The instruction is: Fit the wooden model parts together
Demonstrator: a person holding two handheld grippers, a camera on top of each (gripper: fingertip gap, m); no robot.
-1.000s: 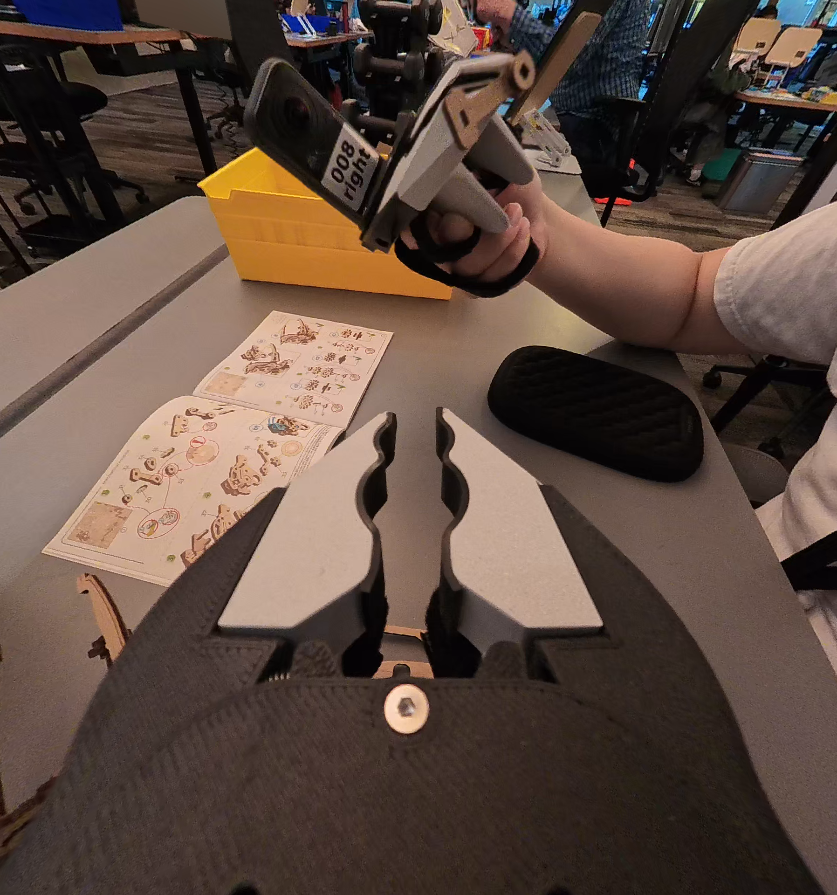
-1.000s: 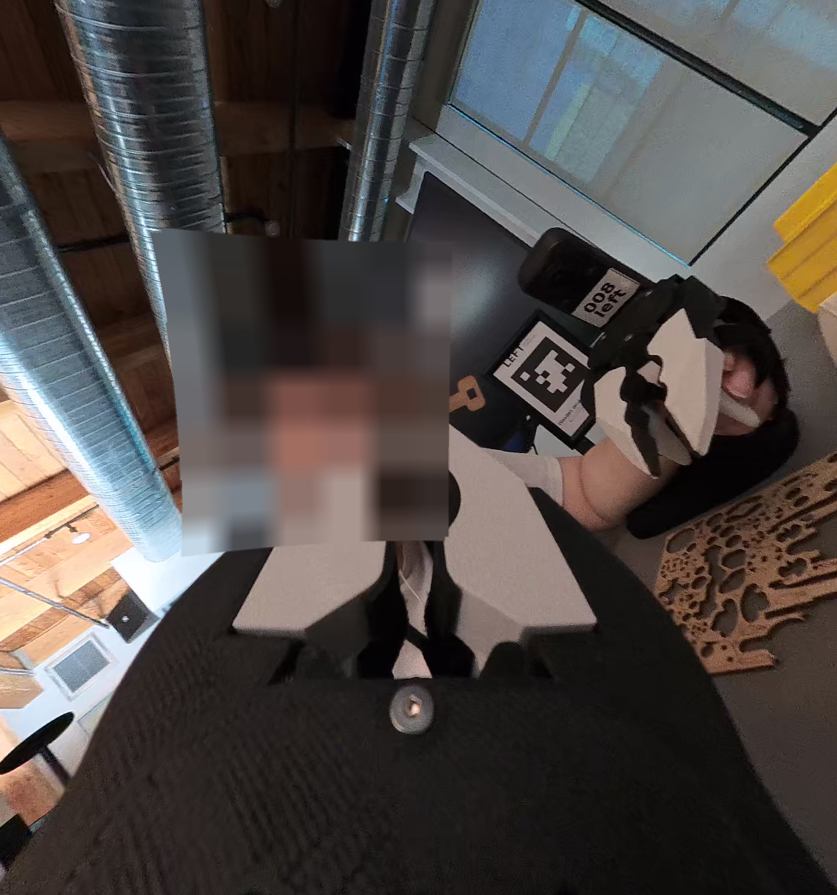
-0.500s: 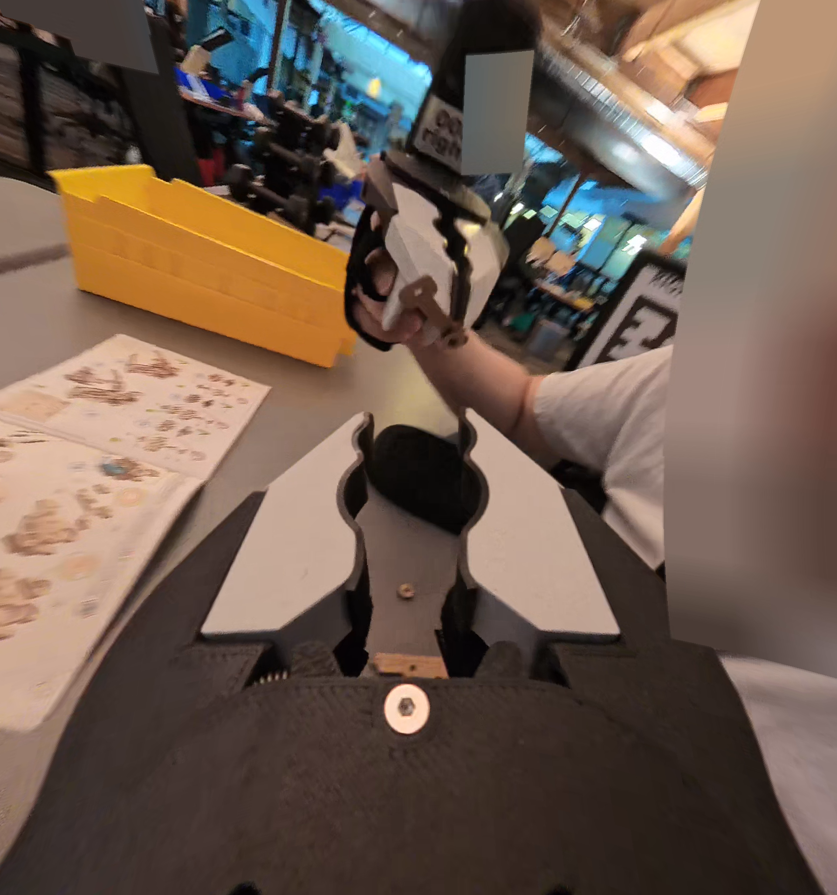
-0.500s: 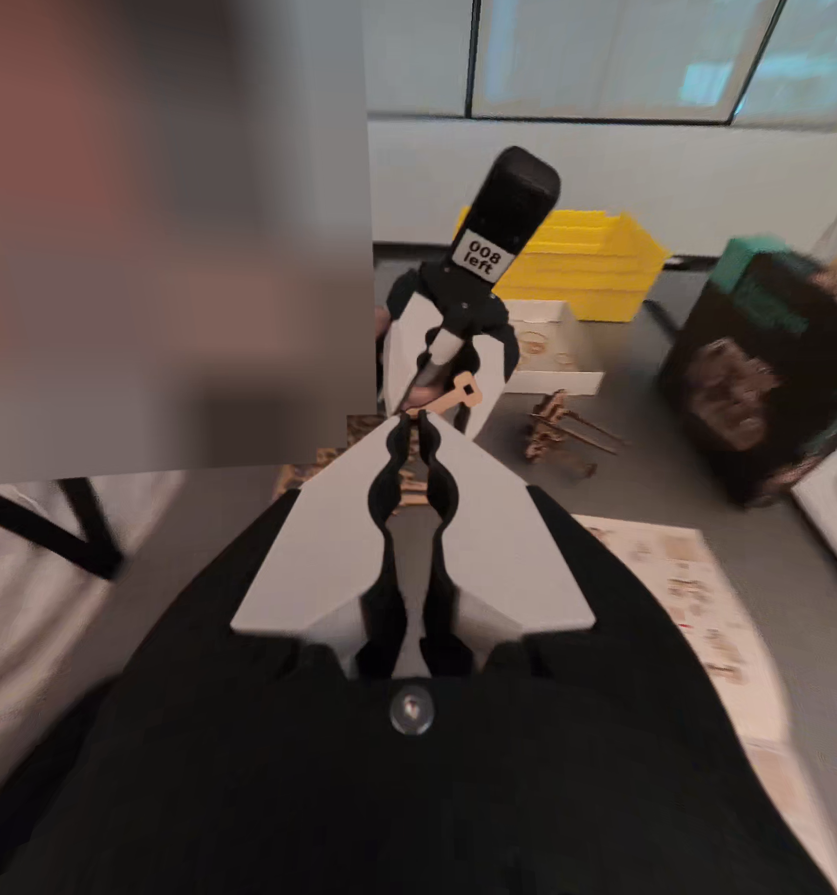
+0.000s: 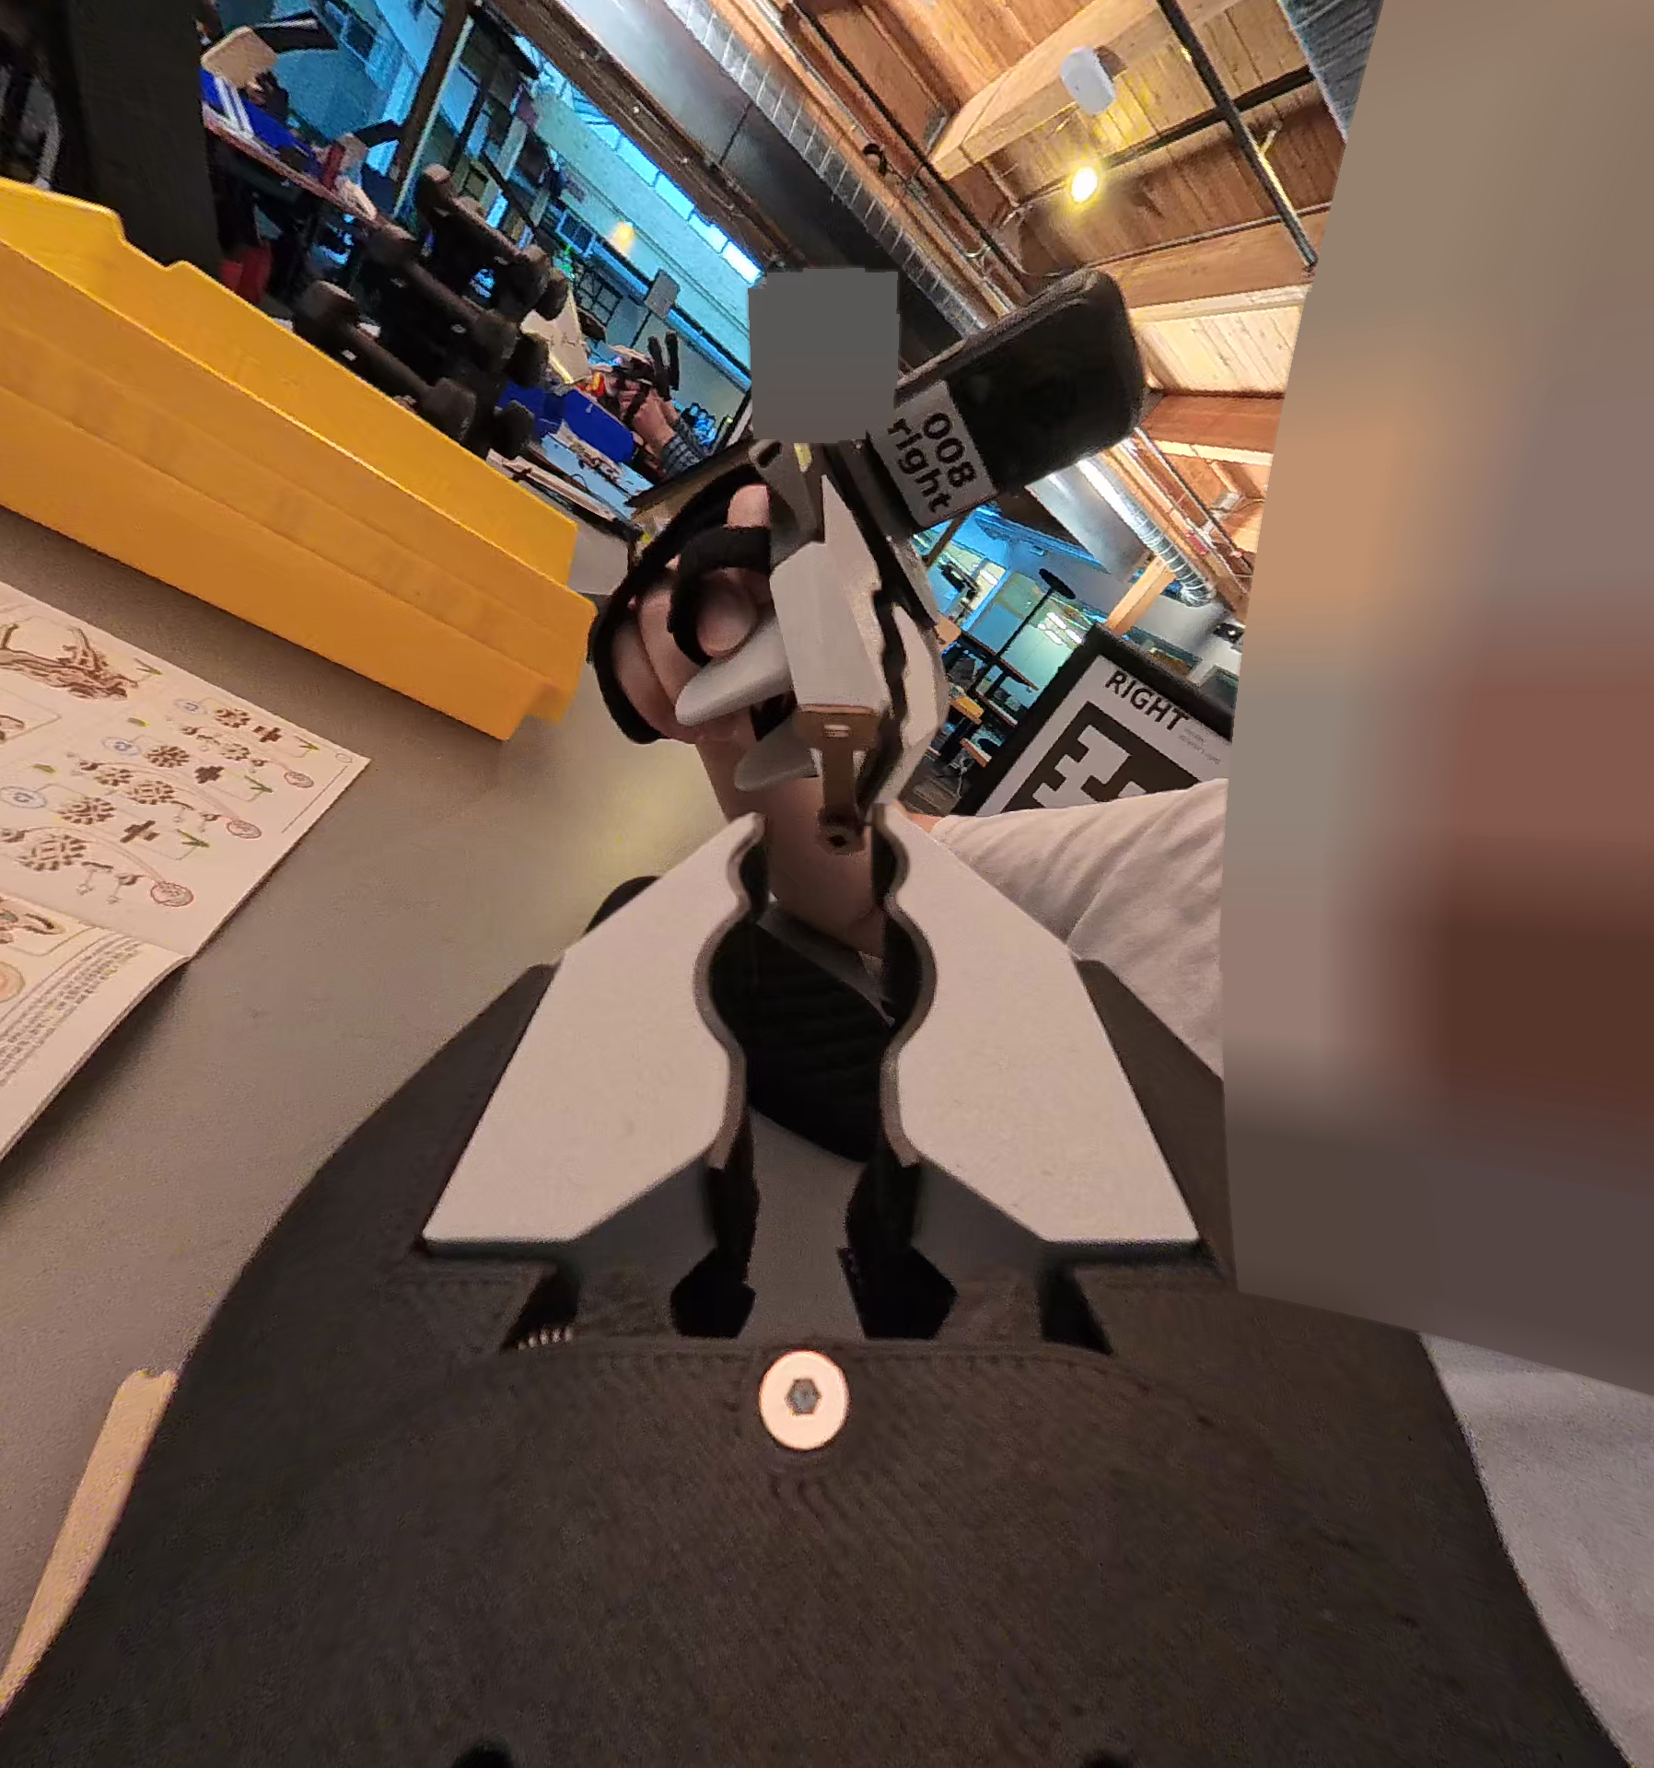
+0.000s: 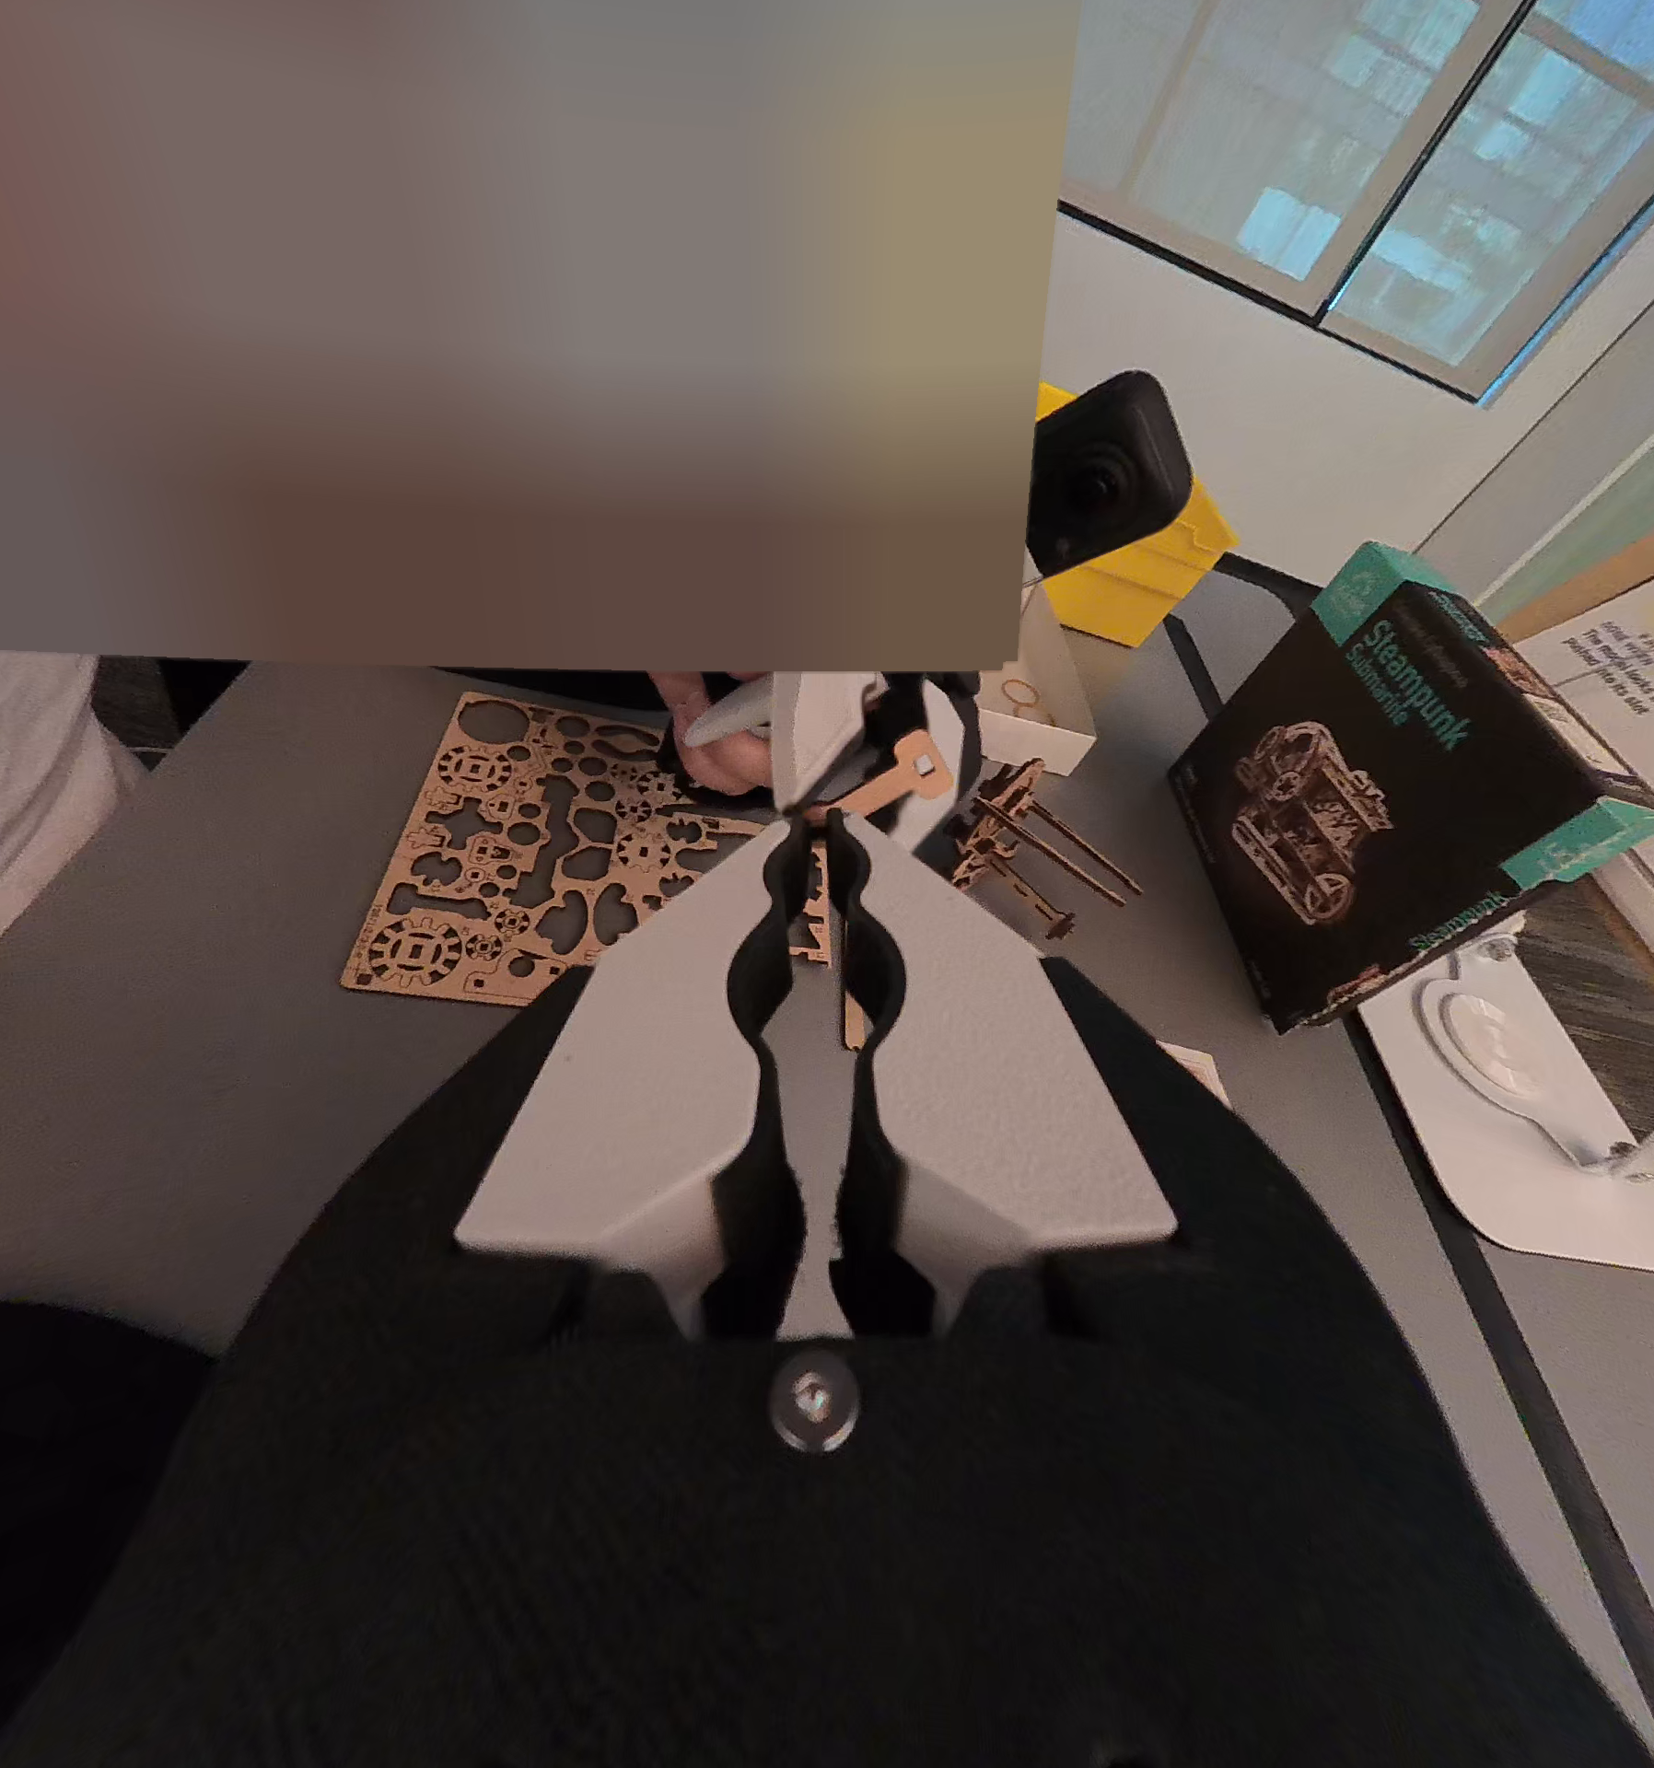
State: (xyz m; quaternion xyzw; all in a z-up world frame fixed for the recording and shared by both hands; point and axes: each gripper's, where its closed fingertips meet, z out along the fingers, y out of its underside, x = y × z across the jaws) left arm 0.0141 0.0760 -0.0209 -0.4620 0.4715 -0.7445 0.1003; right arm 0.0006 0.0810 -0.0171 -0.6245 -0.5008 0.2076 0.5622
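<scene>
My right gripper (image 6: 809, 828) is shut on a thin key-shaped wooden piece (image 6: 909, 777) that sticks out past its tips. In the left wrist view the right gripper (image 5: 847, 737) points down at me, and the piece (image 5: 835, 794) hangs from it. The piece's holed end is level with the tips of my left gripper (image 5: 818, 828), which is open and empty. The left gripper (image 6: 852, 746) also faces me just beyond the piece in the right wrist view. A partly built wooden model (image 6: 1024, 842) stands on the grey table (image 6: 230, 861).
A punched-out wooden parts sheet (image 6: 517, 861) lies behind the grippers. There is a dark kit box (image 6: 1407, 813), a white lamp base (image 6: 1522, 1100) and a small white box (image 6: 1053, 708) to the right. Yellow bins (image 5: 230, 459), an open instruction booklet (image 5: 86, 813) and a black pad (image 5: 804, 1033) sit near the left gripper. Less than 4 cm separates the two grippers' tips.
Both grippers have swung to face each other. The right one came down from high up with the wooden piece. The left one tilted up off the table and its jaws opened wider.
</scene>
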